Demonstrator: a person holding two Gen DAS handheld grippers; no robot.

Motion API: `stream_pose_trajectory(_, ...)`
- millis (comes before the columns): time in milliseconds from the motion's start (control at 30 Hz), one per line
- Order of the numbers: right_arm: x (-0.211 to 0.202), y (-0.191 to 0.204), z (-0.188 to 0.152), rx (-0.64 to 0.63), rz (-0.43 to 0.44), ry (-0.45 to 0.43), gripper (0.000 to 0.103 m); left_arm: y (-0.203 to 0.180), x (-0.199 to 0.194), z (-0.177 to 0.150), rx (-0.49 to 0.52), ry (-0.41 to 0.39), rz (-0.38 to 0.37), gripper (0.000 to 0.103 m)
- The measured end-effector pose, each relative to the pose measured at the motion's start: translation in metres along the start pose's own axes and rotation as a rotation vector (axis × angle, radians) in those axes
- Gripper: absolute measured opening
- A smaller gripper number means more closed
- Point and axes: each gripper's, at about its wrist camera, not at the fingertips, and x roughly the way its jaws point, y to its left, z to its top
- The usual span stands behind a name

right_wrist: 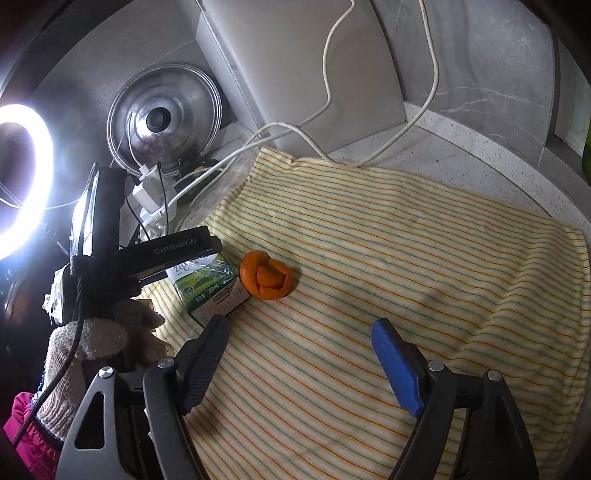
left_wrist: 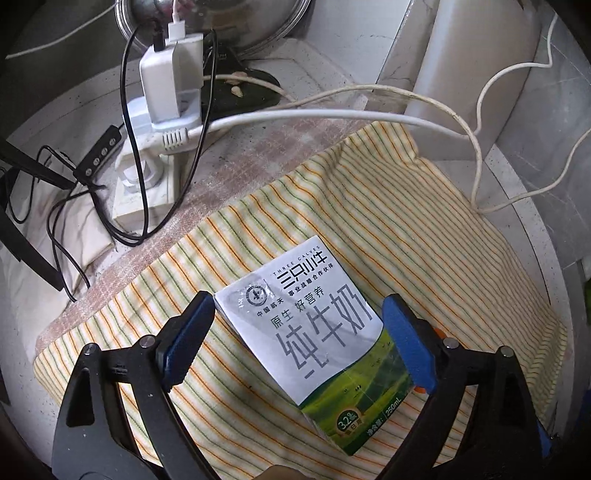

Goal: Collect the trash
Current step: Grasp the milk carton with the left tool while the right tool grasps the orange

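Left gripper [left_wrist: 297,343] wide open astride milk carton [left_wrist: 314,339] at lower centre; right gripper [right_wrist: 301,363] agape, empty; orange peel [right_wrist: 266,275] mid-frame beside carton.

In the right wrist view the left hand-held gripper [right_wrist: 207,254] covers the milk carton's [right_wrist: 207,291] far end; the pot lid [left_wrist: 221,22] is cropped.
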Motion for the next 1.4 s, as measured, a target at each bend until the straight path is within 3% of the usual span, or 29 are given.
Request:
stream_pose_trajectory(100,0.009,0.001,0.002,-0.015,-0.017,0.010,0.079,-0.001,0.010,0.001,0.003,0.042,-0.017,0.098)
stream_pose_trajectory(267,0.023,-0.001,0.003,0.005,-0.022,0.038,0.075,-0.012,0.016,0.001,0.115,0.055,-0.049,0.098)
stream_pose_trajectory(400,0.031,0.003,0.004,0.008,-0.023,0.051,0.072,-0.002,0.017,0.002,0.136,0.084,-0.109,0.096)
stream_pose_trajectory(800,0.068,0.019,0.019,0.032,0.012,0.073,0.071,0.039,-0.014,-0.013,0.337,0.101,-0.135,0.094)
stream_pose_trajectory(1100,0.103,0.037,0.024,0.038,0.035,0.095,0.069,0.043,-0.019,-0.025,0.346,0.120,-0.156,0.094)
stream_pose_trajectory(1233,0.107,0.040,0.024,0.050,0.098,0.109,0.044,0.034,-0.019,-0.038,0.358,0.118,-0.162,0.095)
stream_pose_trajectory(1400,0.105,0.046,0.024,0.035,0.090,0.096,0.032,0.034,-0.019,-0.045,0.351,0.118,-0.179,0.092)
